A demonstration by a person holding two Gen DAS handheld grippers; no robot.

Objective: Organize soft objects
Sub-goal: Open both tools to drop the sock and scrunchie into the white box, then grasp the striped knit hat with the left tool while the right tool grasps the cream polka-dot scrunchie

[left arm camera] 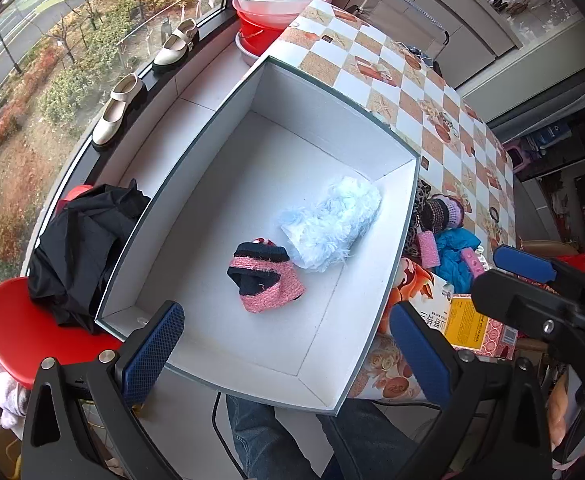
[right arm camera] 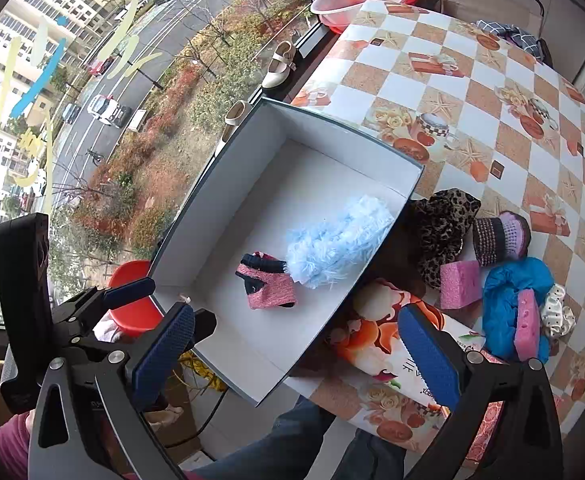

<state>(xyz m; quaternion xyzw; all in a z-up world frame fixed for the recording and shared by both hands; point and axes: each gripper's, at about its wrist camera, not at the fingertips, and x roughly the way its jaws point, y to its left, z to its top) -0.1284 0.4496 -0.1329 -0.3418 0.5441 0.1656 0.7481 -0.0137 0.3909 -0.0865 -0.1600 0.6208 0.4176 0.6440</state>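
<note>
A white box [left arm camera: 228, 92] [right arm camera: 356, 134] holds a fluffy light-blue piece [left arm camera: 328, 224] [right arm camera: 336, 240] and a pink-and-black knitted piece [left arm camera: 264, 280] [right arm camera: 266, 284]. My left gripper [left arm camera: 288, 344] is open and empty above the box's near edge. My right gripper [right arm camera: 296, 352] is open and empty over the box's near corner; it shows in the left wrist view [left arm camera: 532, 276]. On the table right of the box lie a leopard-print cloth [right arm camera: 442, 228], a knitted purple-brown piece [right arm camera: 498, 238], pink sponges [right arm camera: 458, 284], a blue cloth [right arm camera: 512, 292] and a dotted satin scrunchie [right arm camera: 558, 312].
The checkered tablecloth [right arm camera: 472, 92] covers the table. A printed carton [right arm camera: 388, 336] lies at the near table edge. A red stool [left arm camera: 24, 328] with a black garment [left arm camera: 80, 248] stands left of the box. Shoes [left arm camera: 118, 108] and basins [left arm camera: 280, 0] sit by the window.
</note>
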